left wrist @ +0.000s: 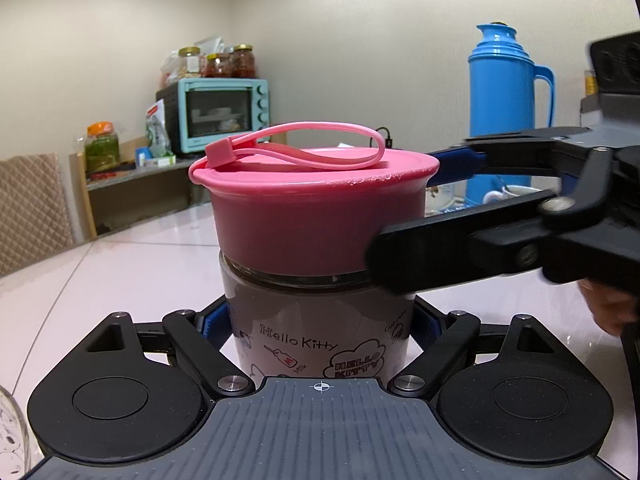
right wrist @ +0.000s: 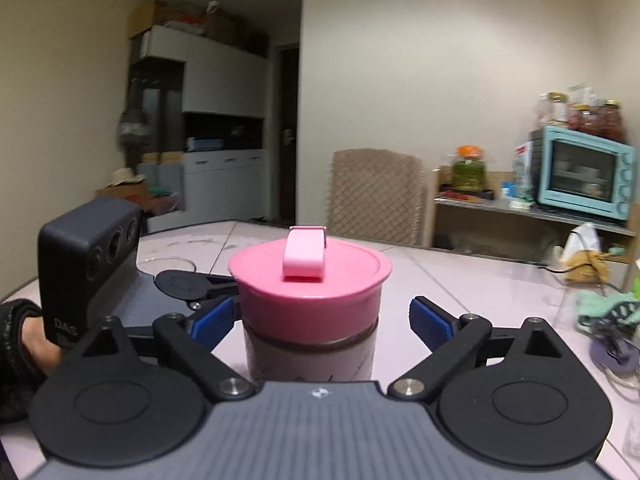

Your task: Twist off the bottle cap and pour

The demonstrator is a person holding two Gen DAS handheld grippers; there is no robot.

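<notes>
My left hand-held gripper [left wrist: 320,328] clamped the printed glass Hello Kitty bottle [left wrist: 320,336] upright on the pale counter [left wrist: 120,264]; my right hand-held gripper [right wrist: 320,316] stood wide around its round pink plastic cap [right wrist: 310,296] — pads clear. Closing off-centre, I judged, could slip or tilt it

Hello Kitty bottle [left wrist: 316,340] upright on table, pink cap [left wrist: 316,204] on, strap looped on top.

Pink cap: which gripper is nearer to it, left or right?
Right. The right gripper straddles the pink cap, its pads level with the cap and just off its sides. The left gripper is lower, shut on the Hello Kitty bottle.
</notes>
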